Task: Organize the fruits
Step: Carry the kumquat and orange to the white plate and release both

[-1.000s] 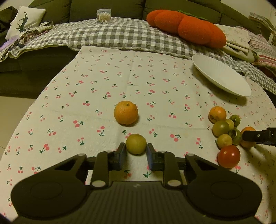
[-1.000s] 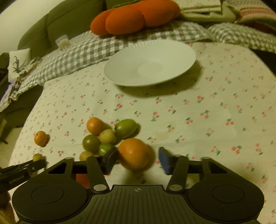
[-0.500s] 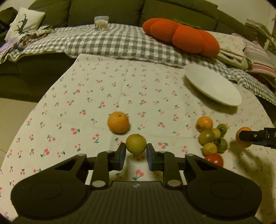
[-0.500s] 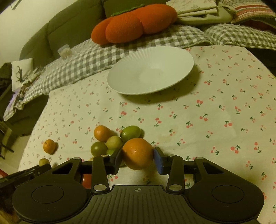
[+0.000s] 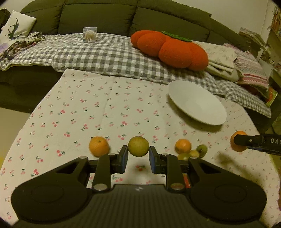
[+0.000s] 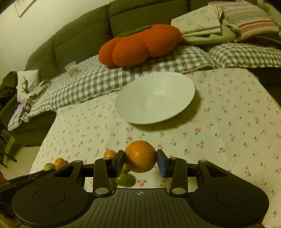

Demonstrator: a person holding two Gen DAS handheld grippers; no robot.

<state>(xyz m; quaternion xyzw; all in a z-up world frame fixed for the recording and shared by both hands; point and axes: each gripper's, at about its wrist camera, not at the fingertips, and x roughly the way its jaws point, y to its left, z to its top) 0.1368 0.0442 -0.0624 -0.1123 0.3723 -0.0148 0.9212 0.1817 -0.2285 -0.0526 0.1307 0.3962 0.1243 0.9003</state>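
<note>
Fruit in both grippers, each piece lifted off the cloth. The left gripper [image 5: 138, 158] has its two blue-padded fingers clamped on a round yellow-green citrus fruit [image 5: 138, 146], which hangs above the cherry-print tablecloth [image 5: 98, 108] over its near edge. The right gripper [image 6: 140, 162] has its fingers pressed against both sides of a round orange [image 6: 140, 156], also off the cloth, in front of the white ribbed plate [image 6: 177, 87].

On the cloth near the near edge, a second orange [image 5: 98, 146] lies alone, just left of the left gripper's fingers. To their right, a small cluster sits together: one small orange fruit [image 5: 183, 146] touching several small green and yellow fruits [image 5: 202, 150]; the gripper body partly hides them, so their count is uncertain. The plate sits toward the far right corner of the cloth, well apart from the cluster.

Beyond the far edge, a grey checked blanket [image 5: 98, 54] covers the seat of a dark green sofa [image 5: 98, 15]. An orange pumpkin-shaped cushion [image 5: 168, 49] rests on the blanket.
</note>
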